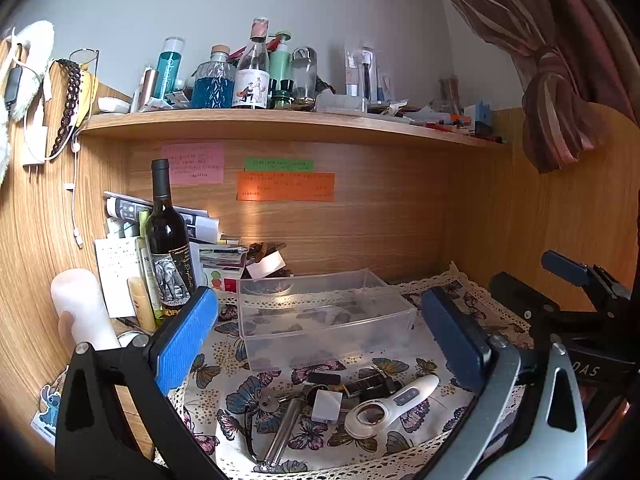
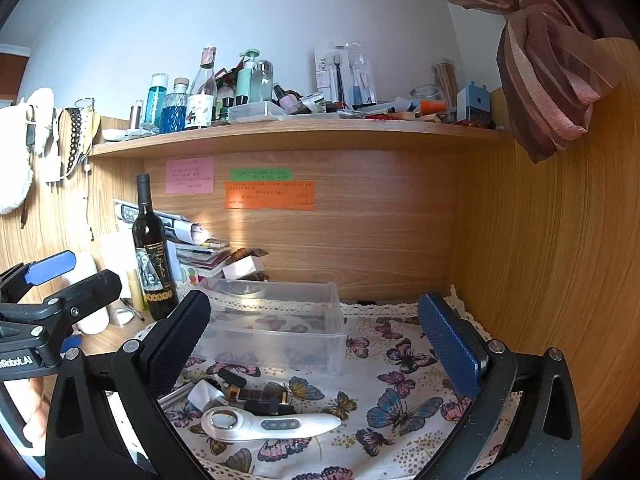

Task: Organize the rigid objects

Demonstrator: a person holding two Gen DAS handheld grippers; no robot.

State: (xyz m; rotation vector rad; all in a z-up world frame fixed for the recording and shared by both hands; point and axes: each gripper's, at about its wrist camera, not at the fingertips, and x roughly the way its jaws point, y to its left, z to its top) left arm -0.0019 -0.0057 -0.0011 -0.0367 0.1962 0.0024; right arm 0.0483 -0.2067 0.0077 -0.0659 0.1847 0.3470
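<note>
On the butterfly cloth [image 2: 400, 360], small items incl. the magnifier [image 2: 264, 424] sit piled just in front of the seemingly empty clear bin [image 1: 320, 312], left gripper [image 1: 320, 336] and right gripper [image 2: 316, 344] both spread, holding nothing — pre-grasp, next: descend, pinch one piece.

A: Can you read the sticky notes [image 1: 285, 186] on the wood wall?

B: No. The writing is too small, in both views.

A: What is in the clear box [image 1: 326, 316]?

B: I cannot tell. The plastic is cloudy, and only the butterfly cloth [image 2: 404, 364] shows through.

A: And the little pile in front of it?

B: In the right view, the black finger [image 2: 178, 344] hides part of the pile. The metal rod [image 1: 285, 432] is mostly hidden there. The small dark things [image 1: 368, 386] lie on top of each other, so I cannot name them.

A: The wine bottle [image 2: 151, 256]?

B: The gripper finger hides its bottom in the left view.
</note>
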